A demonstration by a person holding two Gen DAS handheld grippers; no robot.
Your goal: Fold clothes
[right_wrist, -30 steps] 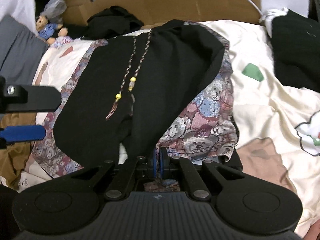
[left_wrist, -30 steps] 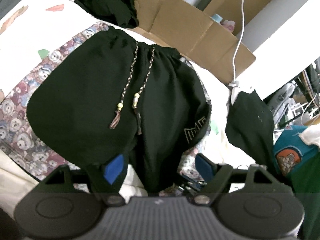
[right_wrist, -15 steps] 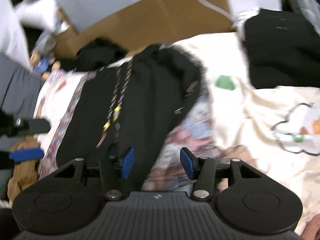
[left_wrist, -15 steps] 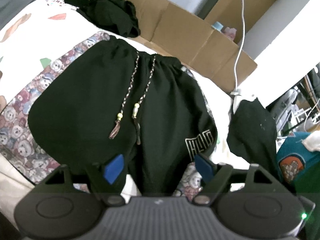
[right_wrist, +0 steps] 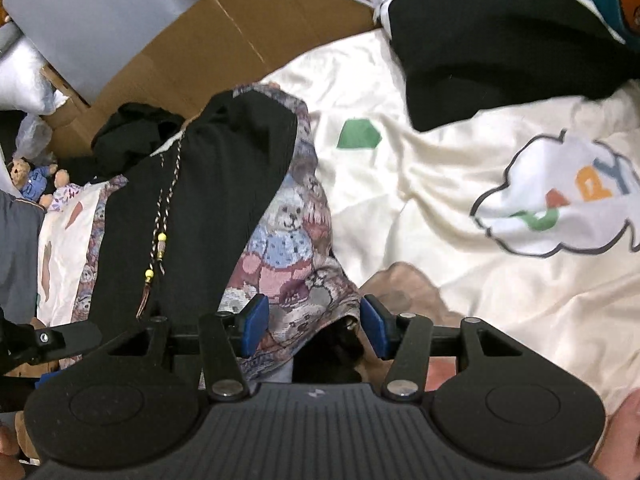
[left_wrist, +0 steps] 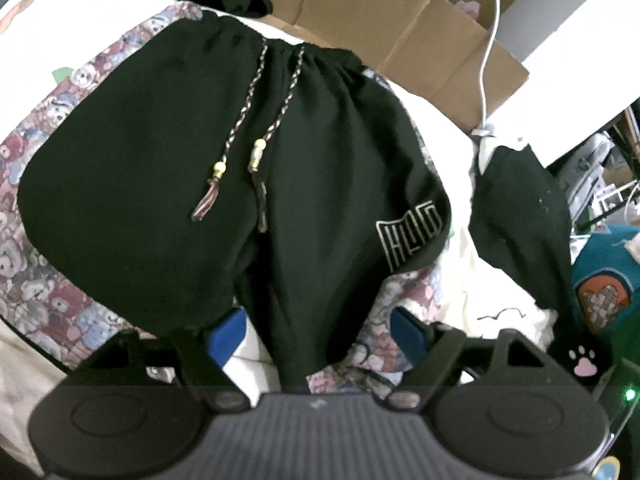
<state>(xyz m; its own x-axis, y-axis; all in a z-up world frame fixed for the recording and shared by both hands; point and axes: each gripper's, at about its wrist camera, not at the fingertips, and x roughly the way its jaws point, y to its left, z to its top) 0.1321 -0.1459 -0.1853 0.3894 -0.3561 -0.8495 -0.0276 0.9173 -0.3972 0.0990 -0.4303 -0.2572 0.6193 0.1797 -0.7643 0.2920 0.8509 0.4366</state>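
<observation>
Black knit shorts (left_wrist: 168, 184) | braided drawcord (left_wrist: 248, 92) | bear-print cloth (right_wrist: 288, 232), possibly woven

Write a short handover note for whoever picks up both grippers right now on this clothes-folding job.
Left gripper: open, nothing gripped, one leg of the black drawstring shorts lying between its blue pads.
Right gripper: open, holding nothing, over the edge of the teddy-bear print cloth.
The shorts lie spread flat on that cloth on the cream printed bedsheet, waistband at the far end, beaded cords on top.
Done: shorts laid out. No fold is visible.
Left: all the folding. More dark clothes wait at the bed's edge.
</observation>
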